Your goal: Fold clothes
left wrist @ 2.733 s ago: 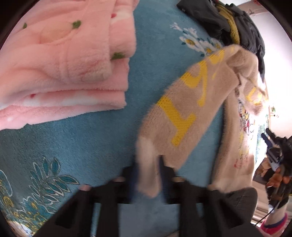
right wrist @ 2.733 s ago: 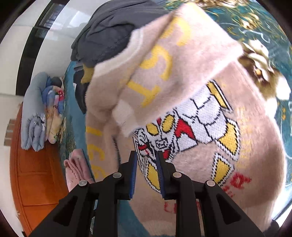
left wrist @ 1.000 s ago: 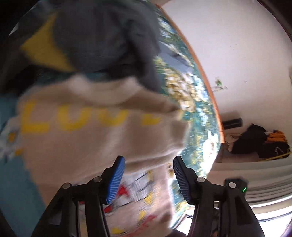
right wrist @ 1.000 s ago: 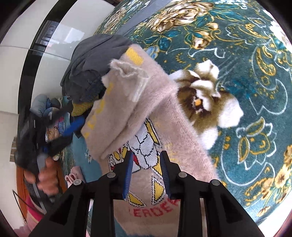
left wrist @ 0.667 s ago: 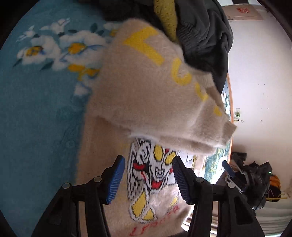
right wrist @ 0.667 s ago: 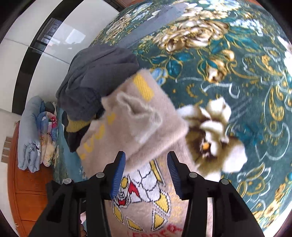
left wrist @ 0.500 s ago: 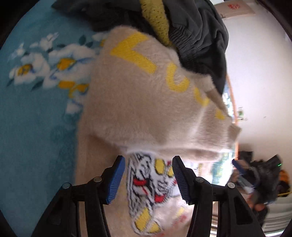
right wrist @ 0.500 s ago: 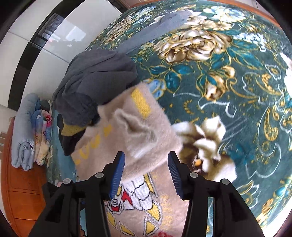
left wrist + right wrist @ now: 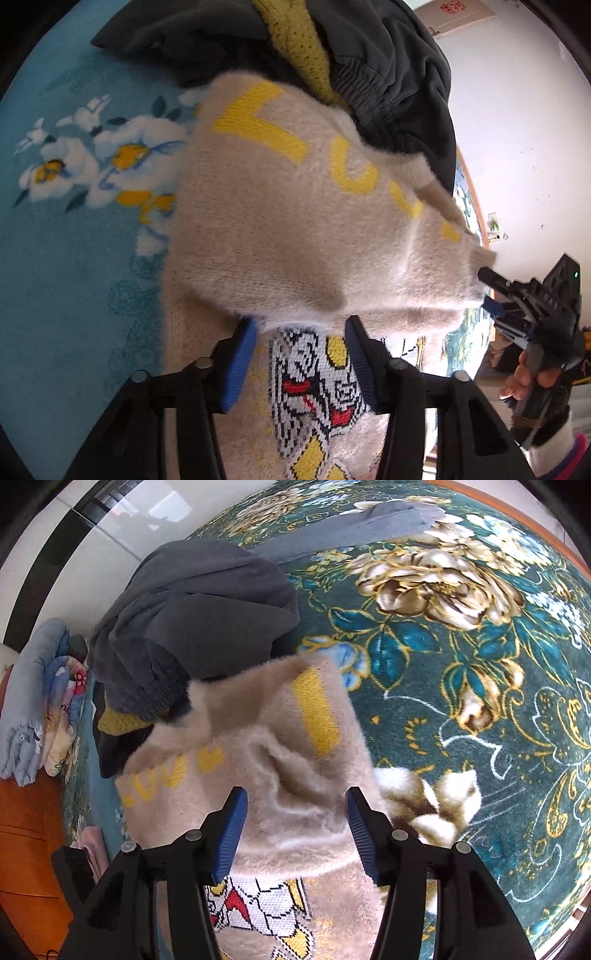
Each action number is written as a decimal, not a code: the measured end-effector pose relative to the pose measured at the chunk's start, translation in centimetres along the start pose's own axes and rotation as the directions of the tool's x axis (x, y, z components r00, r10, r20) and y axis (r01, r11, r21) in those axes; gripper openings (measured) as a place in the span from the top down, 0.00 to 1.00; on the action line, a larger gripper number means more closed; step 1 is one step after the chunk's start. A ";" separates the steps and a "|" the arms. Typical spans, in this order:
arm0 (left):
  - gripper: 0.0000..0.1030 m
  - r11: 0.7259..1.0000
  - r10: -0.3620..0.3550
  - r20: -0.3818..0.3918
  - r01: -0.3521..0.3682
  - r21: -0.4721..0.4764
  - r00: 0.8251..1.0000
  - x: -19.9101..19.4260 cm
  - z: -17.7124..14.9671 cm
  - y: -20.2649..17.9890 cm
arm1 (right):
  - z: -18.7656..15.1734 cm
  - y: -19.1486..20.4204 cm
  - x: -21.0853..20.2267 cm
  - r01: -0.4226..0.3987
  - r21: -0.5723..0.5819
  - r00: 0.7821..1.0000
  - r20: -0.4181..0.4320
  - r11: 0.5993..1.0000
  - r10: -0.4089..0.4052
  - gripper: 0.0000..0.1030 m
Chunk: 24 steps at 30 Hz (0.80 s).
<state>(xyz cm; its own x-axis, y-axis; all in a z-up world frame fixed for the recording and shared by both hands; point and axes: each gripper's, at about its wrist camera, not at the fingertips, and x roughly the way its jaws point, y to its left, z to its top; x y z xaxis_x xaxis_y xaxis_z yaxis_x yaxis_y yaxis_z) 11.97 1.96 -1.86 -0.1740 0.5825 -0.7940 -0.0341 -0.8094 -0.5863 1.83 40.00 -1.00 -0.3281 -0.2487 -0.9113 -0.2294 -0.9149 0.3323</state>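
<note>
Partly hidden — beige sweater [image 9: 295, 236] sleeves cover its front picture [image 9: 258, 912].

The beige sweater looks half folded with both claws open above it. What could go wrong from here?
The folded-over top of the beige sweater lies loose and puffy, so it may spring open, since neither the left gripper nor the right gripper holds it. Its far edge touches the dark grey clothes pile, so the next fold could drag that pile along.

Beige sweater's [image 9: 303, 236] lower body beyond the bottom edge, graphic partly under folded sleeves.
</note>
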 end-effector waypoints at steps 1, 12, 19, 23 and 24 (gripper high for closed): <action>0.62 1.000 0.006 0.002 -0.006 0.010 1.000 0.1 0.0 -0.1 | 0.1 0.1 0.1 -0.004 0.005 1.000 -0.003 1.000 0.004 0.45; 0.99 1.000 -0.021 0.000 0.021 0.004 1.000 0.0 -0.6 -0.1 | 0.6 0.9 -1.3 -0.030 0.006 1.000 0.006 1.000 0.030 0.90; 0.90 0.994 -0.067 -0.051 0.062 -0.089 0.996 0.9 -1.6 0.9 | 1.7 1.0 -4.0 -0.090 0.042 0.992 0.094 0.995 0.086 0.91; 0.68 0.958 -0.153 0.001 0.148 -0.244 0.988 1.5 -2.1 2.4 | 2.1 1.7 -4.9 -0.097 0.022 0.990 0.105 0.995 0.094 0.91; 0.61 0.947 -0.167 0.024 0.167 -0.275 0.986 1.5 -2.1 2.6 | 2.1 1.8 -5.0 -0.097 0.017 0.990 0.107 0.995 0.095 0.91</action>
<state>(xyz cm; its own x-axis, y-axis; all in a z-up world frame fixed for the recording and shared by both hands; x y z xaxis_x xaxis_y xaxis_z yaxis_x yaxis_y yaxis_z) 13.70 0.93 -4.91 -0.1895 0.7071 -0.6812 0.2091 -0.6488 -0.7317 1.10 40.27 4.72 -0.4444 -0.2987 -0.8446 -0.2121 -0.8809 0.4231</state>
